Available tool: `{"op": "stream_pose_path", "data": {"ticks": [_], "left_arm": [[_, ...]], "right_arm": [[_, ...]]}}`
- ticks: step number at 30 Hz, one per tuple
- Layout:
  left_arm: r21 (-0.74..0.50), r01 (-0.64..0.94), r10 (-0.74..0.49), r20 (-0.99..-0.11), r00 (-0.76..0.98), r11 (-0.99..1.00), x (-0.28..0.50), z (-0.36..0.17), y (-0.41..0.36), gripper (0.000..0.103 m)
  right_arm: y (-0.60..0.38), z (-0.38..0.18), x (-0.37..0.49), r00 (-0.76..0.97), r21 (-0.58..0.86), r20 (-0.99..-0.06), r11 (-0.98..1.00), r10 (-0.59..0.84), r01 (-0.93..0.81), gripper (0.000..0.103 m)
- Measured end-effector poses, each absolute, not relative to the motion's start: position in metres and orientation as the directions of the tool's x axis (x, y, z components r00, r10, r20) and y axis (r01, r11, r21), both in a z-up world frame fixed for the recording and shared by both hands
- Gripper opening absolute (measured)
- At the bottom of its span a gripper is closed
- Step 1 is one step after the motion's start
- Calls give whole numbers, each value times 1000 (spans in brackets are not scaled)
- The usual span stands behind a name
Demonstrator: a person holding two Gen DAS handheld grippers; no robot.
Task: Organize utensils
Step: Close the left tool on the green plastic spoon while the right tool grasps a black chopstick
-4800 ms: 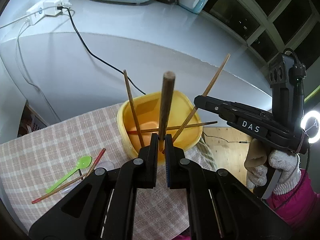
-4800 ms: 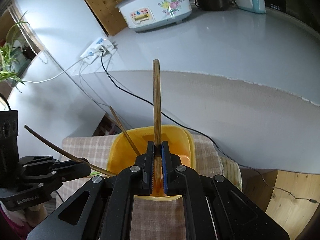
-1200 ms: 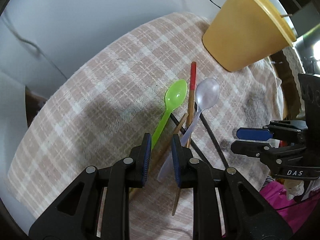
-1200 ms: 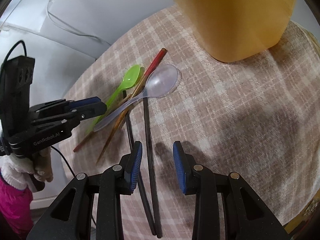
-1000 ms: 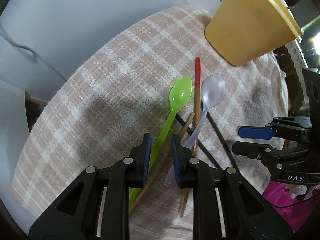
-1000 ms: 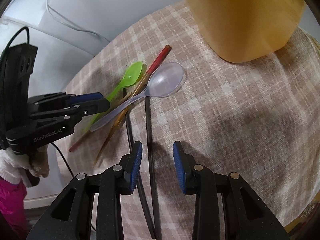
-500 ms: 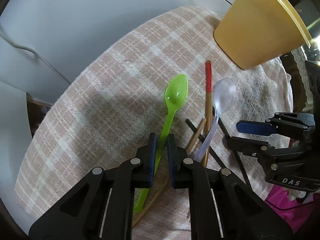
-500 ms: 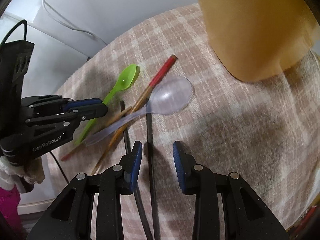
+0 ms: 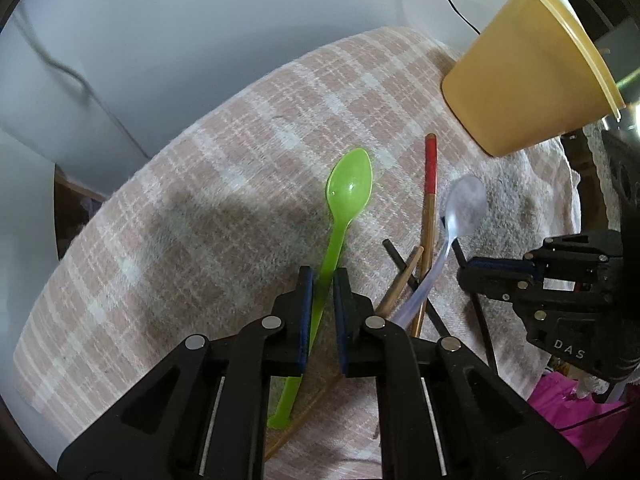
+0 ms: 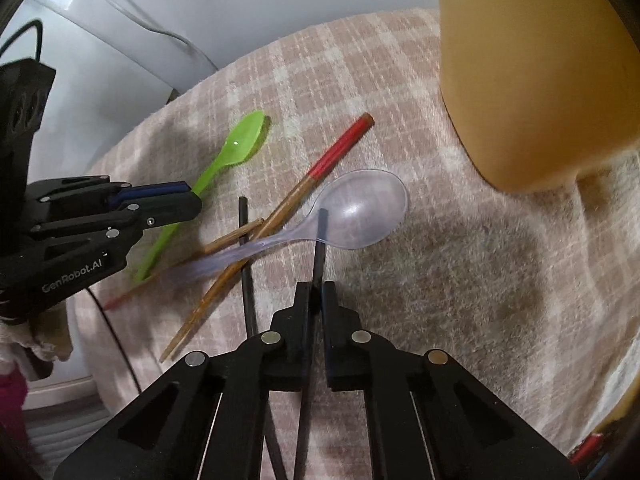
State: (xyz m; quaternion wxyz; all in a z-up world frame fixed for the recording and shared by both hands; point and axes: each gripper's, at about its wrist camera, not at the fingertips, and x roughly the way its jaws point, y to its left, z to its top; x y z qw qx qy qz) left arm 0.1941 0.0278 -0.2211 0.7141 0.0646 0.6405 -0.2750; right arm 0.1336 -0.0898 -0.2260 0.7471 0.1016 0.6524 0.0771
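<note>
step: grasping | left gripper [image 9: 320,276] pinches green spoon [image 9: 349,192] handle between its pads | right gripper [image 10: 316,292] pinches black chopstick [image 10: 319,248] | next, likely: lift both to yellow cup [image 9: 524,80] ahead-right

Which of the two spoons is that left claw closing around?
The green spoon: its handle runs between the left claw's fingers. The clear spoon lies apart, over the chopsticks.
</note>
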Motion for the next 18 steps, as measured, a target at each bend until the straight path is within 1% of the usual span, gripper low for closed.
{"op": "stream_pose_path", "data": {"ticks": [3,10,15,18], "left_arm": [[-269,441,-316,-948,33,856,191,-221,40,7],[-282,342,-321,-945,64,896,183,-212,65,5],[-292,277,-328,-940,93,916,175,-203,87,5],[-282,253,-320,-940,123,926,163,-195,87,5]], "right_arm": [[-93,-228,130,105,300,-949,954,296,23,4],[-99,-232,113,55,345,-937,938,345,-1,4],[-103,-221,103,71,358,-931,933,359,-22,4],[-110,-209,102,94,371,-923,928,373,-41,4]]}}
